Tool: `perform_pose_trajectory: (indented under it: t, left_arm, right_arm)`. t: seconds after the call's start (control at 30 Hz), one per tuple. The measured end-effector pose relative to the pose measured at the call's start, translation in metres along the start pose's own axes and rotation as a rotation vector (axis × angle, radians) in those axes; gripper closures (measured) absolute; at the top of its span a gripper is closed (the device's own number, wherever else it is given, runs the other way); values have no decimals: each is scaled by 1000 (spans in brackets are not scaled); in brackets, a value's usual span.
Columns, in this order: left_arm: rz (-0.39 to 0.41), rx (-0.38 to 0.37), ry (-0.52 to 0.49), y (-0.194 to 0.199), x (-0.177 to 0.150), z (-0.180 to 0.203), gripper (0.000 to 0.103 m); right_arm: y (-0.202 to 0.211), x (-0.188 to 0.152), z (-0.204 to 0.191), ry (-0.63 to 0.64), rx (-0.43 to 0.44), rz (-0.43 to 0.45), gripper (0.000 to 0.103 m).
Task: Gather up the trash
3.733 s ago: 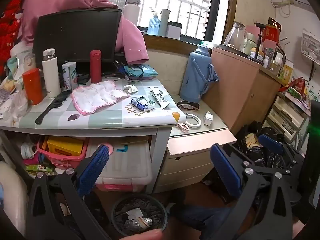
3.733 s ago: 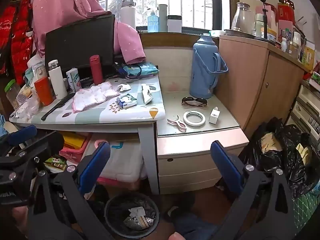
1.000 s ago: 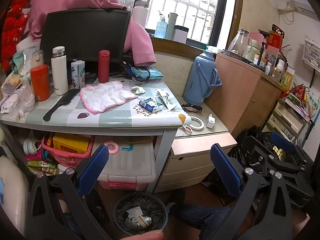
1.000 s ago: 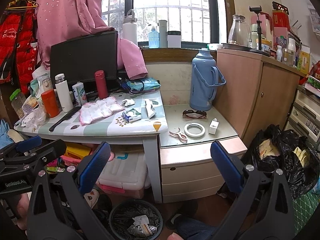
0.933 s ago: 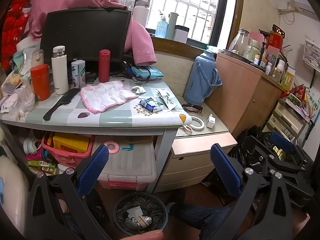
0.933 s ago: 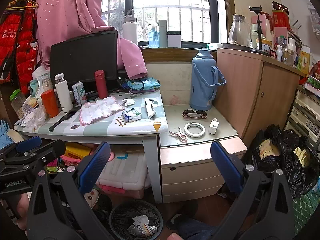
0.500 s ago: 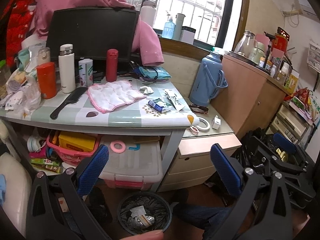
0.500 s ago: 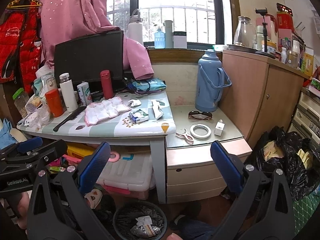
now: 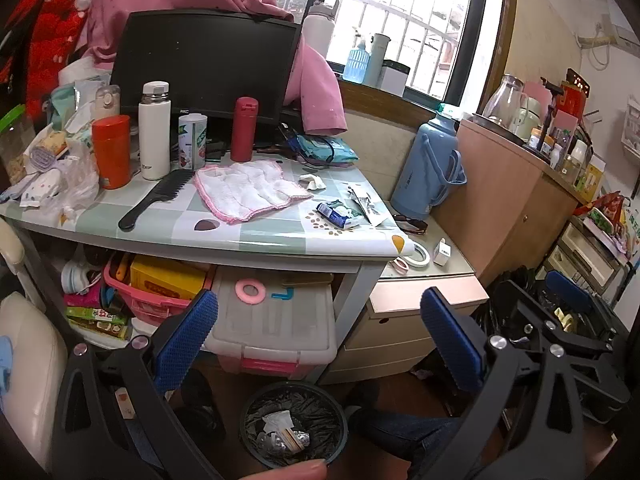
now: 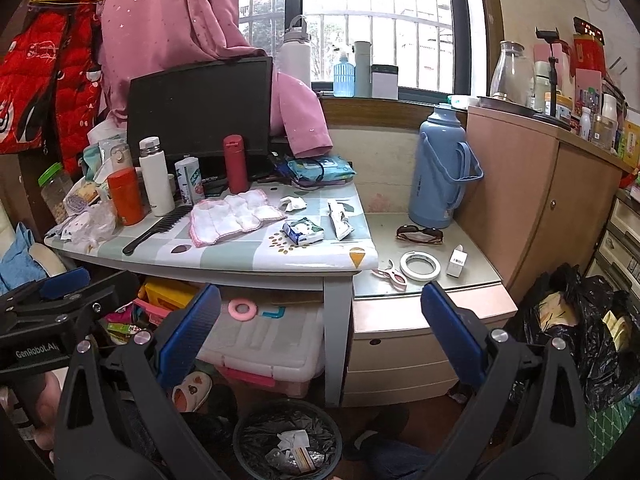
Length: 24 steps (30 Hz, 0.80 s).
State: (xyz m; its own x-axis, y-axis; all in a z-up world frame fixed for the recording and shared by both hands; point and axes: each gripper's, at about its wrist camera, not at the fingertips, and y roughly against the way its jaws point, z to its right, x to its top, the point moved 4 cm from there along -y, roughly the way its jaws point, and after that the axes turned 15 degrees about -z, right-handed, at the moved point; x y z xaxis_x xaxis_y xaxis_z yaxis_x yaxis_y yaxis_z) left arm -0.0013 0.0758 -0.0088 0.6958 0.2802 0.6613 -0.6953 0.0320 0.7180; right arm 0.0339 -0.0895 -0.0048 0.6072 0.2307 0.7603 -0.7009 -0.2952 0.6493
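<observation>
On the table (image 9: pixel 256 236) lie bits of trash: a blue-and-white wrapper (image 9: pixel 339 214) (image 10: pixel 303 231), a torn silver packet (image 9: pixel 366 207) (image 10: pixel 340 218) and a crumpled white tissue (image 9: pixel 313 182) (image 10: pixel 293 203). A black bin (image 9: pixel 295 426) (image 10: pixel 289 442) with wrappers inside stands on the floor below. My left gripper (image 9: pixel 320 340) is open and empty, low in front of the table. My right gripper (image 10: pixel 320 328) is open and empty, also low, to the right of the left one.
The table also holds a pink-edged cloth (image 9: pixel 250 190), a black comb (image 9: pixel 154 200), bottles and a monitor (image 9: pixel 204 68). A lower cabinet (image 10: pixel 424 308) on the right carries a blue thermos (image 10: pixel 442 168), sunglasses, a tape ring and a clip. Black rubbish bags (image 10: pixel 580 344) sit at far right.
Both grippers have risen and drifted slightly left, so the table shows lower and more to the right. Both stay open and empty.
</observation>
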Motion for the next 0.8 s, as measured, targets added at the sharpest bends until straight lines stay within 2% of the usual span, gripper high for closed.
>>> perform_pose_trajectory:
  t: [0.5,0.63,0.8]
  left_arm:
    - [10,-14,3,12,-5,-3,4]
    - [4,-12,15,10,-4,-6,4]
    - [-19,-25,45,-3,10,-25,4]
  right_arm:
    - [12,-1,-8,11,-12,21,4]
    - [3,4,-11,15,-2,13,4]
    - [-24,17,-15,17,55,-21,4]
